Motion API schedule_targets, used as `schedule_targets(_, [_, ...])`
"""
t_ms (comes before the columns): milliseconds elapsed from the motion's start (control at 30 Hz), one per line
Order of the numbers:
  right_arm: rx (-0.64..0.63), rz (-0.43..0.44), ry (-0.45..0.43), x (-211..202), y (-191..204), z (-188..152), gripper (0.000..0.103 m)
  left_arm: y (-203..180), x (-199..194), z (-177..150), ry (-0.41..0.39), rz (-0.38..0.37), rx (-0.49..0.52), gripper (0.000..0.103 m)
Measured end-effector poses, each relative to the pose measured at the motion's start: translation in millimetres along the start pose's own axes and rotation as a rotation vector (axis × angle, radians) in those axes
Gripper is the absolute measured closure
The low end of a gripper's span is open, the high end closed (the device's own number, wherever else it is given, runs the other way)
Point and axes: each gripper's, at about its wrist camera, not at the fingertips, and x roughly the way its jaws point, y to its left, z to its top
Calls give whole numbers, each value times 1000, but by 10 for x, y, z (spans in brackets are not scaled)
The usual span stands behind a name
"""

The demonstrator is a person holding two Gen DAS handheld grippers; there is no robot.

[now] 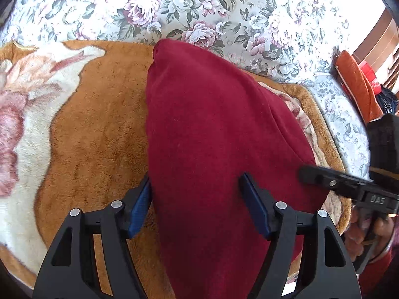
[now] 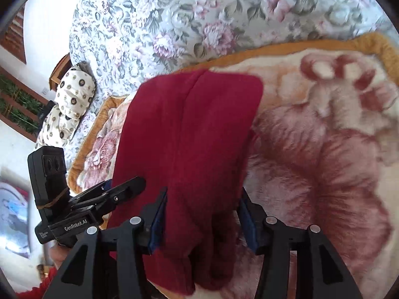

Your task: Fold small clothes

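A dark red fleece garment lies smooth and folded lengthwise on the tan flowered blanket, with its rounded far end pointing away. My left gripper stands open over its near part. The left pad is at the cloth's left edge and the right pad is above the cloth. In the right wrist view the same garment runs between the blue pads of my right gripper, which is open, with a thin gap at the right pad. Each view shows the other gripper's fingers beside the cloth.
The blanket lies on a grey floral bedsheet. A spotted pillow sits at the bed's far left end, and an orange cloth item at the right. A person's hand holds the right gripper.
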Motion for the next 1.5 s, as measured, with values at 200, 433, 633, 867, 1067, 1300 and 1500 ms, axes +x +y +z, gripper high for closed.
schedule_targets(200, [-204, -93, -92, -323, 504, 59, 60, -86, -165, 24, -65, 136, 46, 33])
schedule_targets(433, [-282, -242, 22, 379, 620, 15, 61, -35, -82, -4, -52, 162, 20, 33])
schedule_targets(633, [-242, -232, -48, 77, 667, 11, 61, -131, -252, -23, -98, 208, 41, 33])
schedule_targets(867, [-250, -376, -174, -273, 872, -121, 61, -273, -533, -90, -189, 251, 49, 32])
schedule_targets(1067, [-190, -402, -239, -389, 875, -226, 60, -342, -732, -169, -262, 305, 73, 32])
schedule_targets(1300, [-108, -384, -254, -414, 817, -287, 58, -365, -828, -205, -296, 322, 73, 32])
schedule_targets(1500, [-94, -384, -243, -376, 810, -324, 57, -402, -827, -226, -300, 330, 83, 32])
